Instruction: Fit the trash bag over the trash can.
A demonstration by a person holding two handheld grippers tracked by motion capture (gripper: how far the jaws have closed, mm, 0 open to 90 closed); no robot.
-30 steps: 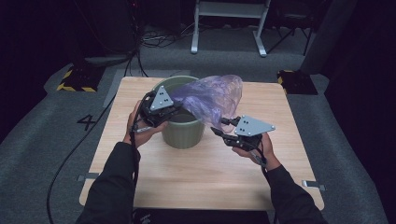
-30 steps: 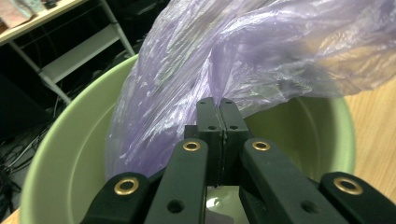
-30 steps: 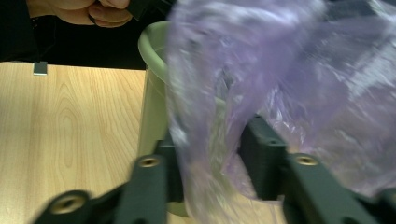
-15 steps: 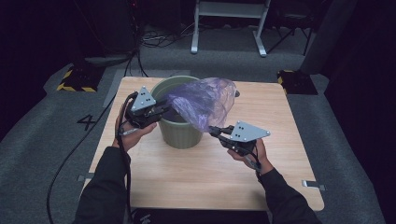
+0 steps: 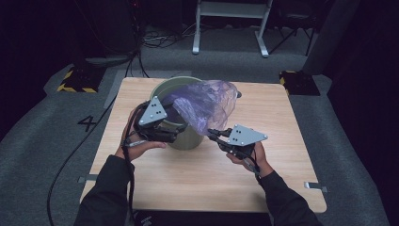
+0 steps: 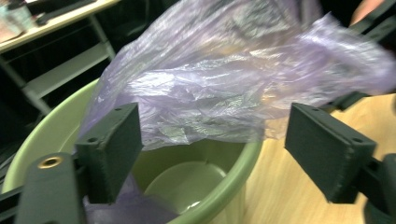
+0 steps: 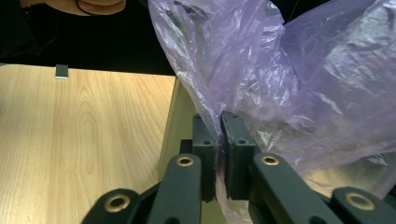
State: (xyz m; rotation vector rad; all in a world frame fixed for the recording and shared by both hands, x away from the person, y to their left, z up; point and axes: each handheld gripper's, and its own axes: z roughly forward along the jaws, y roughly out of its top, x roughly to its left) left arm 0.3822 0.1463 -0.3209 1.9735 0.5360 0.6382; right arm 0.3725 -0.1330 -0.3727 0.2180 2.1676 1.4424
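The purple plastic bag [image 5: 202, 106] is draped over the right half of the green bucket [image 5: 186, 139], most of it billowing loose above and beside the rim rather than down inside, and the bucket stands near the middle of the wooden surface [image 5: 291, 155]. The right gripper [image 7: 218, 140] has its fingers clenched on a fold of the film just outside the bucket wall. The left gripper [image 6: 210, 144] has just been opening its fingers; they stand released either side of the near rim, with film hanging between them but neither pad pressing on it. From where I stand the risk is plain: the bag is now held at one point only, and thin film like that slides, so a tug from the right could drag the whole sheet off the rim and out of the bucket. If the left fingers shut again without catching the edge, they may pinch the rim alone or bunch the film into a wad. A hard sideways pull could also tip or skate the light bucket across the surface, or tear the plastic at the pinch.
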